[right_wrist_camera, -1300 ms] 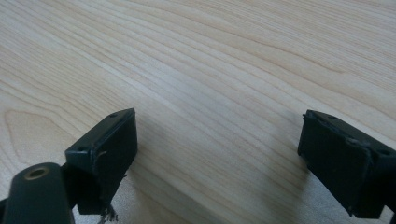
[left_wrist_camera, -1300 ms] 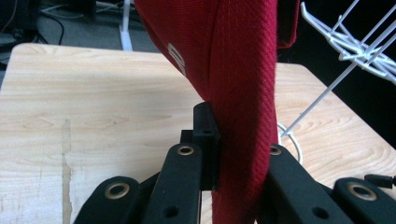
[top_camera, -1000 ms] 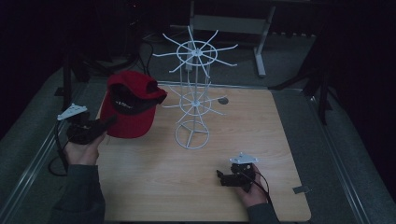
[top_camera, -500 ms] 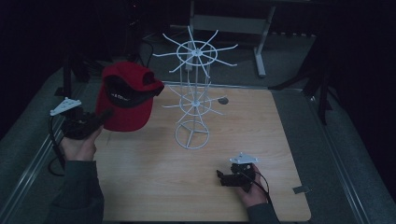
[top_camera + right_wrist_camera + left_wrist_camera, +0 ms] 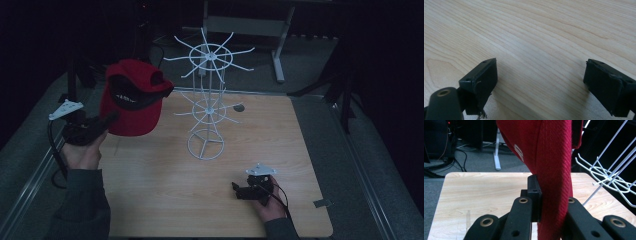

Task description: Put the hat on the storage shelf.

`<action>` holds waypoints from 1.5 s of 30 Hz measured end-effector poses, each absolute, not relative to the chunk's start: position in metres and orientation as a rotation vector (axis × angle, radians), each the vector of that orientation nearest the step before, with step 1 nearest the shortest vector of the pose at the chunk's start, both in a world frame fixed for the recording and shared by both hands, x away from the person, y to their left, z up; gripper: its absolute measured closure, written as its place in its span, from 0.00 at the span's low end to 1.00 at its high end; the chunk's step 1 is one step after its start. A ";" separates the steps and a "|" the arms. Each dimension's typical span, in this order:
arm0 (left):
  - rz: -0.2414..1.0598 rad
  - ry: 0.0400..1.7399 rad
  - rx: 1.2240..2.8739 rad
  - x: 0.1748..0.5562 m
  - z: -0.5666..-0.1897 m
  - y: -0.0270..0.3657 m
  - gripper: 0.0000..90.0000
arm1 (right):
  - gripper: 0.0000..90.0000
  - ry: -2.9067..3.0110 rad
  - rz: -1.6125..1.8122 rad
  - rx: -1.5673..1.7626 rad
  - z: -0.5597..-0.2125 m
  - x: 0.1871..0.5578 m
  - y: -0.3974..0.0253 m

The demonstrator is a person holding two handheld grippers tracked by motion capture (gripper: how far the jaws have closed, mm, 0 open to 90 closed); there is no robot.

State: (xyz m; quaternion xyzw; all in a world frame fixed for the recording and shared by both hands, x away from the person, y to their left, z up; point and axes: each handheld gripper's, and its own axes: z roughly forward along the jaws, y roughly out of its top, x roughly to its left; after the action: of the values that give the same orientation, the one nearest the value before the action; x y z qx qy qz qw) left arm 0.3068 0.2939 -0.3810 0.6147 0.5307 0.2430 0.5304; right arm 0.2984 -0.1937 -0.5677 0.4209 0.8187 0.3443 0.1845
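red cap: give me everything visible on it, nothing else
The cap is red woven fabric with a dark lining and a small white mark on the cloth. It hangs in the air above the table's left edge, off the wood, tilted so its dark opening faces up toward the camera. The left gripper is shut on a fold of its fabric. It sits left of the white wire rack, not hung on it.

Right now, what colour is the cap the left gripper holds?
Red fabric baseball cap with a dark inner lining; its weave shows best in the left gripper view.
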 end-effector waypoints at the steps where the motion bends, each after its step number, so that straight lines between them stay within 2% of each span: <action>1: 0.581 1.266 1.467 0.307 -0.380 0.294 0.95 | 0.13 2.308 0.970 1.186 -0.568 0.298 -0.194; 45: 0.626 1.175 1.414 0.325 -0.338 0.283 0.95 | 0.13 2.309 0.968 1.188 -0.568 0.298 -0.194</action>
State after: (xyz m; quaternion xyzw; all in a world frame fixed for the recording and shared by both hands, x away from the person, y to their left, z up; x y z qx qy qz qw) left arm 0.3245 0.2829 -0.3377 0.6011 0.4993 0.2660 0.5645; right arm 0.2983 -0.1937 -0.5676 0.4214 0.8189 0.3435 0.1839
